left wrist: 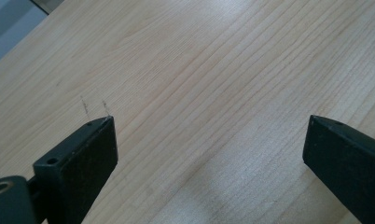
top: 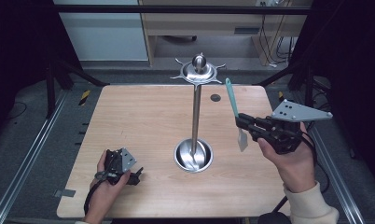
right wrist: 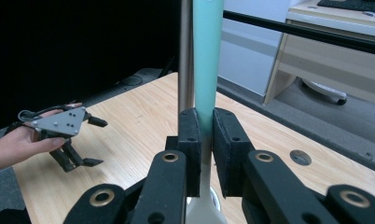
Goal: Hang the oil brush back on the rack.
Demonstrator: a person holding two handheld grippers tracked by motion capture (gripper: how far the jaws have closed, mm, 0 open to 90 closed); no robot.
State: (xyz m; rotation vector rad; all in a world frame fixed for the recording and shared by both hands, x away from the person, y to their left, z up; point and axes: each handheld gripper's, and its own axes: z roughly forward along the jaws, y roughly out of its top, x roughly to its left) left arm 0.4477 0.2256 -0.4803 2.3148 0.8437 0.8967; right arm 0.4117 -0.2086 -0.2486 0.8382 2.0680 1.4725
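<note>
Right now my right gripper [right wrist: 205,140] pinches a spatula [top: 235,113], jaws clamped on its smooth teal handle, which stands nearly upright between the flat black pads [right wrist: 189,140]. Below the jaws the handle turns pale and widens into a thin, flat blade hanging above the table [top: 143,121], right of the stand [top: 196,107].

That stand is polished metal: a slim straight pole rising from a round, shallow, shiny bowl-shaped base [top: 193,156], topped by a disc with small curved hooks around its rim and a ball knob on top. Besides the pole's foot, I see nothing in the base.

My left gripper [top: 129,172] rests low at the table's near left corner, jaws spread wide with bare wood between them. The tabletop is light wood with fine straight grain, rounded corners and a small dark round hole [top: 215,97] near its far edge.
</note>
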